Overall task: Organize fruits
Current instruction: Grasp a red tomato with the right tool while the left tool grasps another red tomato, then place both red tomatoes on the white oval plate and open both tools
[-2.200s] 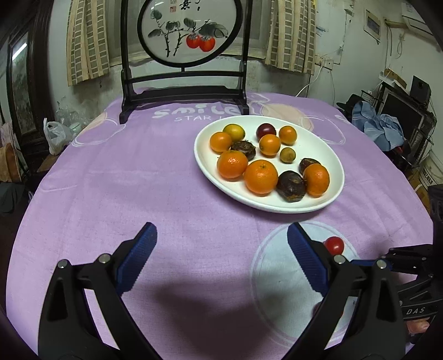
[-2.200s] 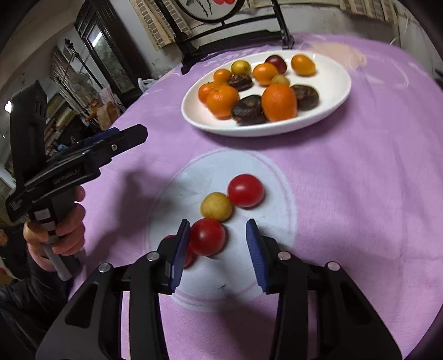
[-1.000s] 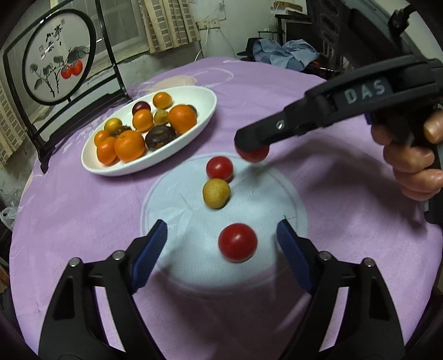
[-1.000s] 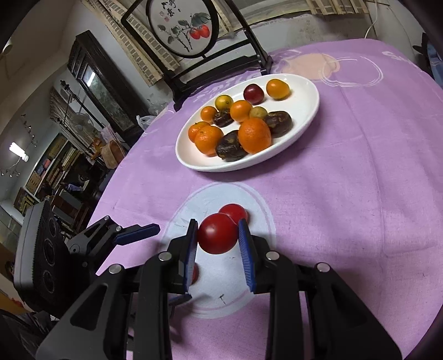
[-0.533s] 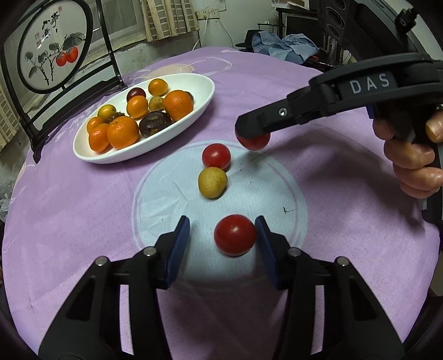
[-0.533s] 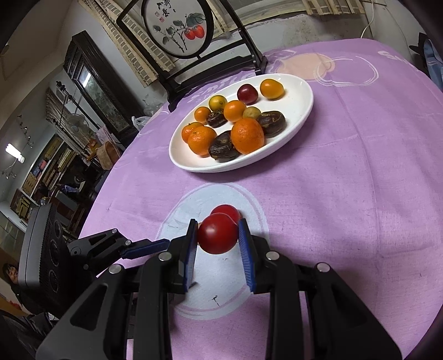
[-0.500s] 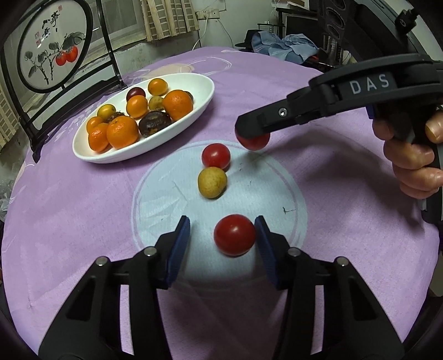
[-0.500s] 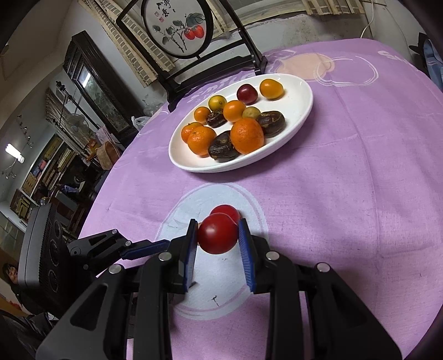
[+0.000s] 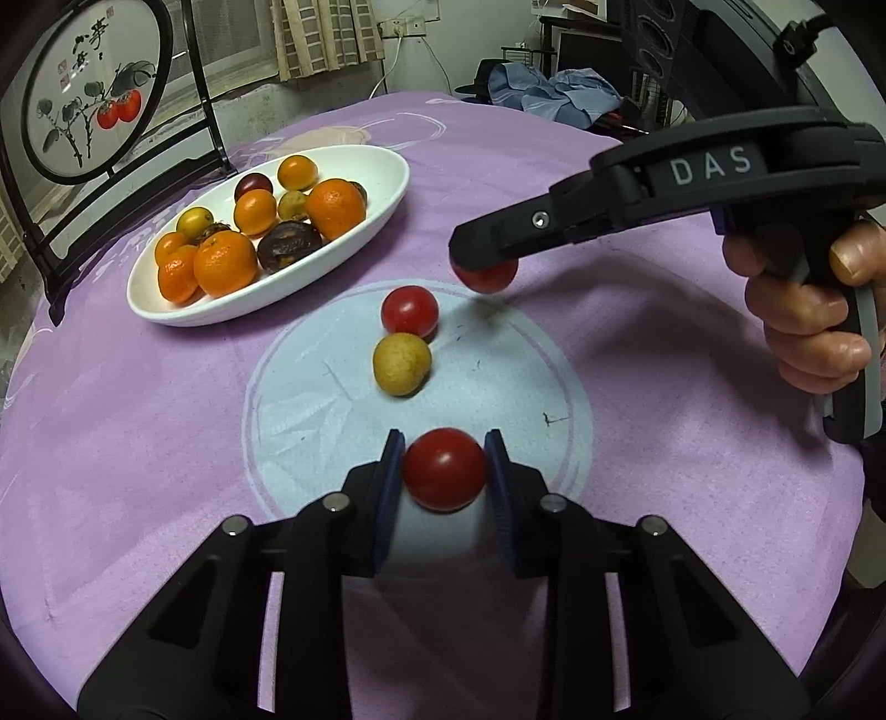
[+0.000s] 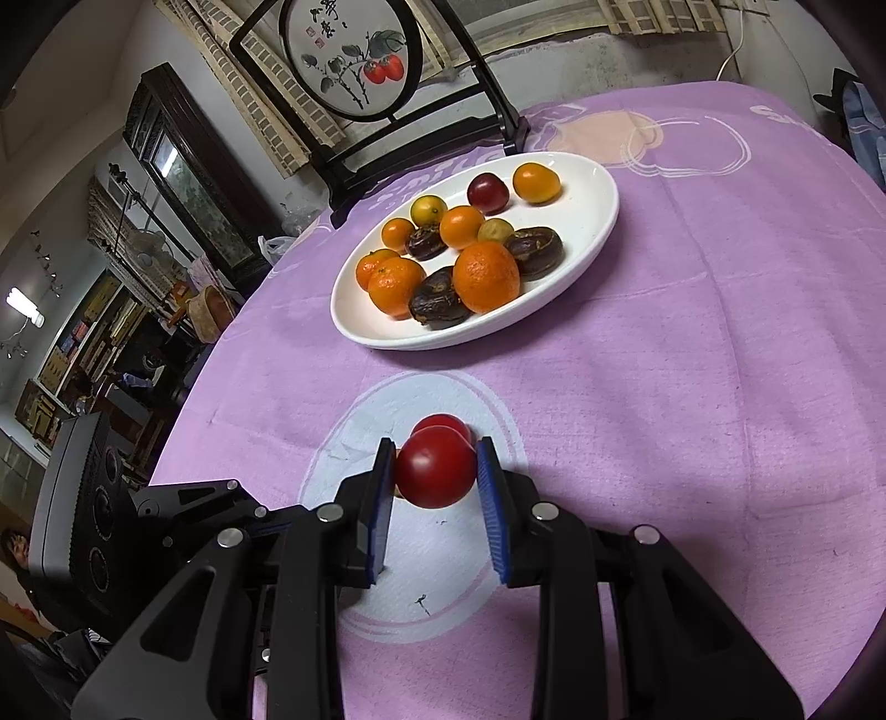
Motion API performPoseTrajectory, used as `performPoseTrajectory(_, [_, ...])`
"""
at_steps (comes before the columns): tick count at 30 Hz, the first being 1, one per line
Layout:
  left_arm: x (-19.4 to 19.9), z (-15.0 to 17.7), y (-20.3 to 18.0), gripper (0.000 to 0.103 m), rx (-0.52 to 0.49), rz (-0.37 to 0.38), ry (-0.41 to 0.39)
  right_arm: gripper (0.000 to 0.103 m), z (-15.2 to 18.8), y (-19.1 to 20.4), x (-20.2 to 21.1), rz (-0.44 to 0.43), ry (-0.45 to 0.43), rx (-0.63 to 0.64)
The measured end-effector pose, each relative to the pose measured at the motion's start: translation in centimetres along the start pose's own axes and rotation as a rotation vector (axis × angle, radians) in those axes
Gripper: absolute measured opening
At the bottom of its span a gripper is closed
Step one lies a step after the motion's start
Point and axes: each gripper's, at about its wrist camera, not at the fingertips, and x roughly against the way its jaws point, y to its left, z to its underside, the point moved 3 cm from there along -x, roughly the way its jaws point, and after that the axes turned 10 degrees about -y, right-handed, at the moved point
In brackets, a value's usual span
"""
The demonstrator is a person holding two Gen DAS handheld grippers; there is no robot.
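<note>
From the left wrist camera, the left gripper (image 9: 444, 464) has just been closing and its blue pads now press on either side of a red tomato (image 9: 444, 468) on the pale circle printed on the purple tablecloth (image 9: 138, 387). It is gripped across its middle, probably so the round, smooth skin will not slip out on the lift. Ahead lie another red tomato (image 9: 410, 311) and a small yellow fruit (image 9: 402, 364), touching each other, still loose on the cloth. To the right, a hand (image 9: 803, 315) holds the right gripper (image 9: 484, 266), marked "DAS", clamped on its own tomato (image 9: 487, 275) above the cloth. The white plate (image 9: 382, 171) of oranges and dark fruits sits beyond, the likely destination. From the right wrist camera, the right gripper (image 10: 436, 471) is closed on that raised tomato (image 10: 436, 468), with the plate (image 10: 592, 221) ahead. Past the plate, "Smile" is partly readable on the cloth, and a round framed painting (image 10: 349, 50) carries characters too small to read.
</note>
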Motion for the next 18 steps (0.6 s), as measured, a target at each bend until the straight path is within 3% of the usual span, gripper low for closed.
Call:
performPoseTrajectory(7, [1.2, -0.4, 0.5, 0.030, 0.037, 0.002, -0.049, 0.030, -0.1, 0.3, 0.5, -0.002, -0.023, 0.006])
performPoseTrajectory(12, [1.8, -2.0, 2.4, 0.030, 0.108, 0.000, -0.095, 0.030, -1.1, 0.8, 1.3, 0.002, -0.108, 0.048])
performPoseTrajectory(18, [0.7, -6.9, 8.2, 0.030, 0.267, -0.168, -0.187, 0.030, -5.1, 0.1, -0.7, 0.042, -0.186, 0.017])
